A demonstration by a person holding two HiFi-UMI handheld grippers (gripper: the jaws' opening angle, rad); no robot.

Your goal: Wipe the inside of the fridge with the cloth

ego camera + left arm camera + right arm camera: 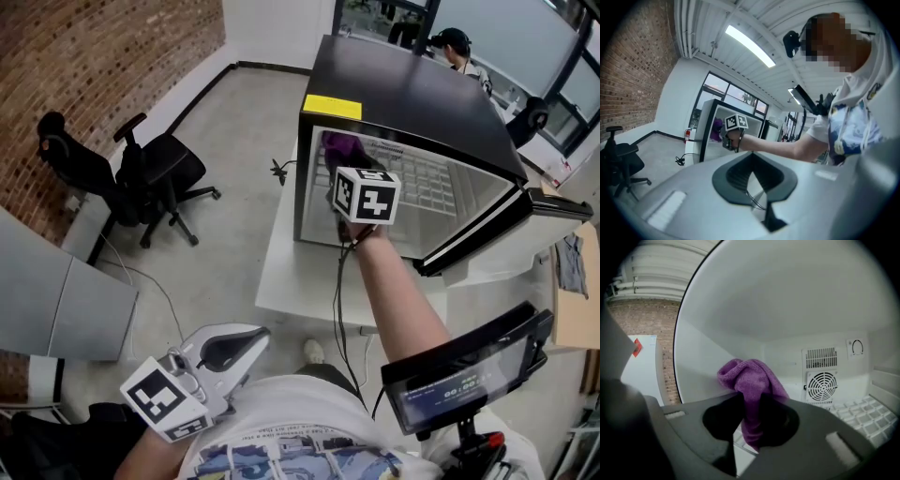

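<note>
Inside fridge (412,103), right claw (752,427) clamps cloth (750,376); head view misses fan (821,386).

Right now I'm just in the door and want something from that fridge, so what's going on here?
A person holds a tool in each hand. The right tool is shut on a purple cloth and reaches inside the open fridge, with the cloth near its left inner wall. The left tool hangs low by the person's body, shut and empty.
</note>
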